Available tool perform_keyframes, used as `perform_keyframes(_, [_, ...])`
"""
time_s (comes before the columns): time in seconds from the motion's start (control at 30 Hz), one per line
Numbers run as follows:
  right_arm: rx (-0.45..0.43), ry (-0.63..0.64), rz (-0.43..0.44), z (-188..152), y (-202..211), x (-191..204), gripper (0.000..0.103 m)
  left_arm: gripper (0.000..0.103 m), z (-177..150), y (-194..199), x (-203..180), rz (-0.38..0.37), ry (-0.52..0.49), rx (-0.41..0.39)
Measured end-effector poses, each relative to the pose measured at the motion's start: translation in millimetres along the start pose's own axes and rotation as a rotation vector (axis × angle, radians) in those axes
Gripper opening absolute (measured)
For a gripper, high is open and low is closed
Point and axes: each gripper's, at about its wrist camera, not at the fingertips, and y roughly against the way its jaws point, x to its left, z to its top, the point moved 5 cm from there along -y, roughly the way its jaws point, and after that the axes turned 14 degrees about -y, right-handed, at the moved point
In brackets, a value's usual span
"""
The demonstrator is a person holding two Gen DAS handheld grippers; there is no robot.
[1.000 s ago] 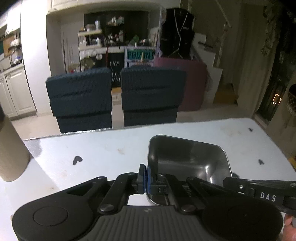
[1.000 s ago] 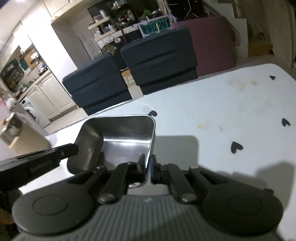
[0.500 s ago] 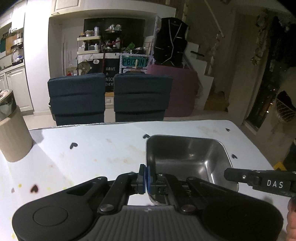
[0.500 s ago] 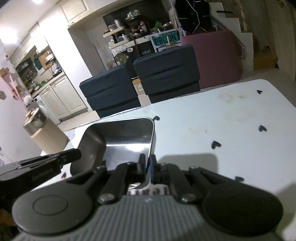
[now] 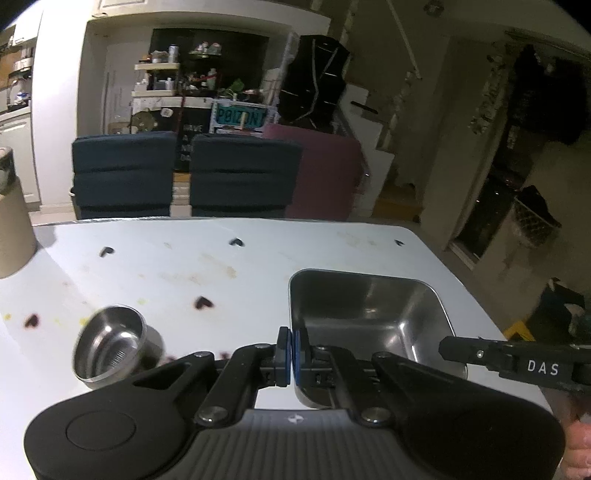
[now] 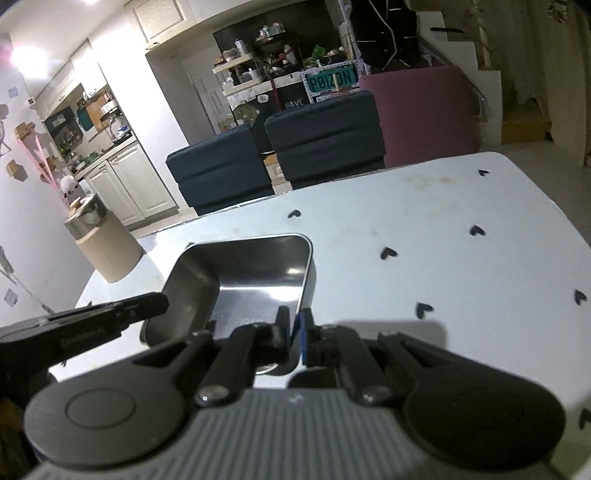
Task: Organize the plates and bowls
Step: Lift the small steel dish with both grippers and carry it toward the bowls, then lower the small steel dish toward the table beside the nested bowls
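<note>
- Carrying step: left gripper (image 5: 291, 354) and right gripper (image 6: 295, 332) jaws each clamped on a rim of the rectangular steel tray (image 5: 365, 317)
- Next, judged: set it level on the white surface (image 5: 184, 266) near the small round steel bowl (image 5: 109, 345)

Pretty dim indoor shots, lit from overhead; a bright ceiling light (image 6: 88, 2) blows out the top-left of the right wrist view. The pale tabletop (image 5: 332, 254) catches most of the light while the background room goes murky. Glare streaks on the steel tray (image 6: 273, 277). The small round bowl (image 5: 109, 345) is motion-blurred. Heavy fisheye bending, black corners.
</note>
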Motion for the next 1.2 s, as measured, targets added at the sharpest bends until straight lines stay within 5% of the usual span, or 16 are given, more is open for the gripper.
perform_keyframes(0.37, [0.016, -0.01, -0.063, -14, 16, -39, 0.006, 0.003, -27, -27, -40, -0.068, -0.063, 0.087])
perform_keyframes(1.2, [0.143, 0.08, -0.19, -35, -21, -46, 0.005, 0.007, -75, -60, -56, -0.09, -0.135, 0.282])
